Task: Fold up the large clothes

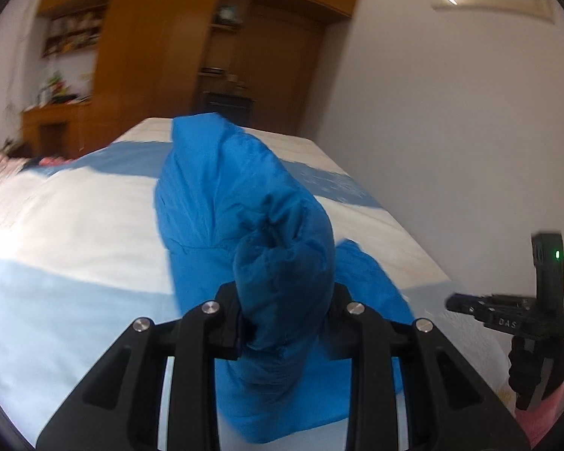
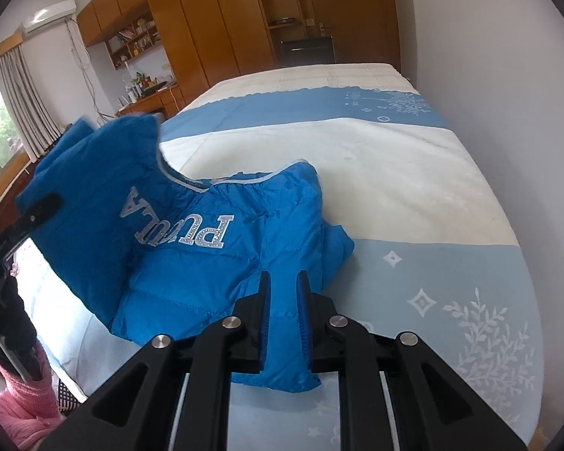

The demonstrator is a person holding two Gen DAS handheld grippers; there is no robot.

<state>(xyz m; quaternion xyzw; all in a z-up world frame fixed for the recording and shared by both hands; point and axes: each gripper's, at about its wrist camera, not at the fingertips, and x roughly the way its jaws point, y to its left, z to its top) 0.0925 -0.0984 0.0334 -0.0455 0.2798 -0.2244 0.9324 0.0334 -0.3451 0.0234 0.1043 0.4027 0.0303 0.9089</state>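
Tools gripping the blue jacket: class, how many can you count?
2. The left tool clamps a bunched padded fold; the right tool pinches the blue jacket at its near edge.

Spread across the bed (image 2: 413,173), with 1 edge of the jacket (image 2: 191,255) lifted off the cover toward the window side. Bunched fabric between the fingers of the left gripper (image 1: 285,323); a thinner fold between those of the right gripper (image 2: 284,323), nearer the wall side. Beyond the bed's far end, the wardrobe (image 2: 214,30); left of that, a desk (image 2: 150,99) beneath shelves (image 2: 135,39).
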